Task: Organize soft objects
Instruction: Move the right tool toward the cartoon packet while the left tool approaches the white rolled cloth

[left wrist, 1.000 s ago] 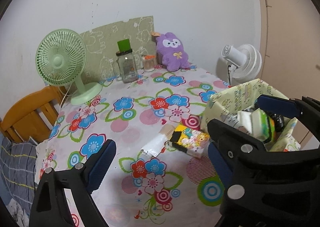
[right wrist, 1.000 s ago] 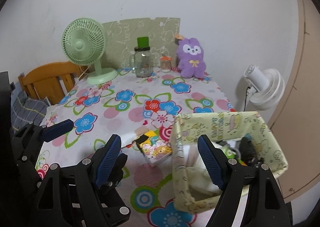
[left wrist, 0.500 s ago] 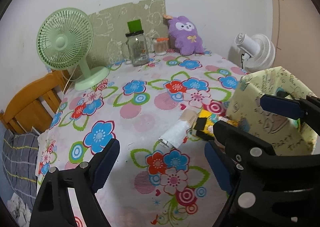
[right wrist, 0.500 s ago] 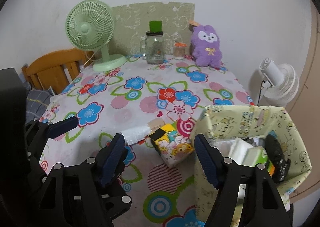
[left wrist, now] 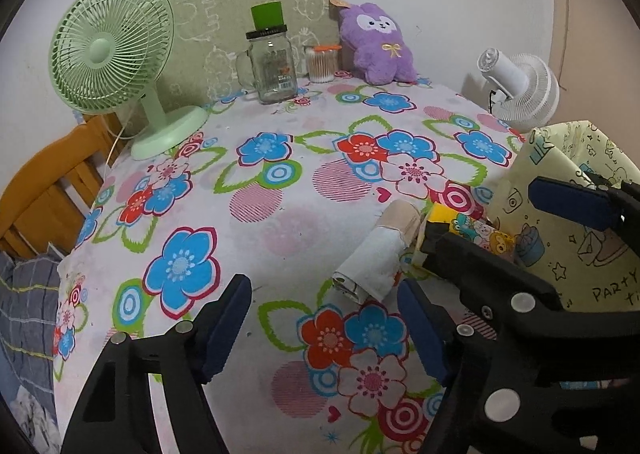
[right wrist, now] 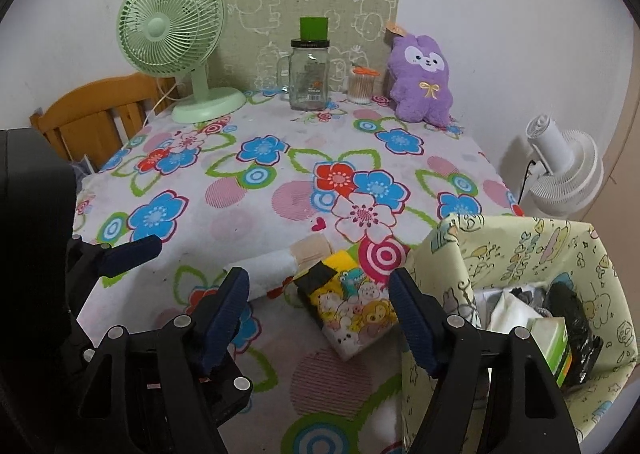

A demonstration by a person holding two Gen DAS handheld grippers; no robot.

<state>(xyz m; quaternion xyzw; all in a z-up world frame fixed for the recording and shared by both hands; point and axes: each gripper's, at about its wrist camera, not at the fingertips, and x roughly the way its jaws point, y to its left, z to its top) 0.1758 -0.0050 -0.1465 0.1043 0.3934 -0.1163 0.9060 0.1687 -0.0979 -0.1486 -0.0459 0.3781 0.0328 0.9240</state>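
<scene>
Covering the table, a flowered cloth (right wrist: 248, 214) carries everything else. Largest on it is the yellow printed fabric bin (right wrist: 520, 250) at its near right edge, holding a white pack, a green box and a black bag. Behind the bin, a white fan (right wrist: 564, 170) stands off the table. Far across from the bin, along the wall, stand a green fan (right wrist: 172, 26), a purple plush toy (right wrist: 422, 78) and a glass jar (right wrist: 309, 74). Just left of the bin lie a cartoon-printed pack (right wrist: 352, 306) and a white roll (right wrist: 264, 266). Both tools hang over the cloth: the left gripper (left wrist: 324, 326) has just been narrowing, empty-jawed, while the right gripper (right wrist: 320, 318) stands spread, gripping nothing.
</scene>
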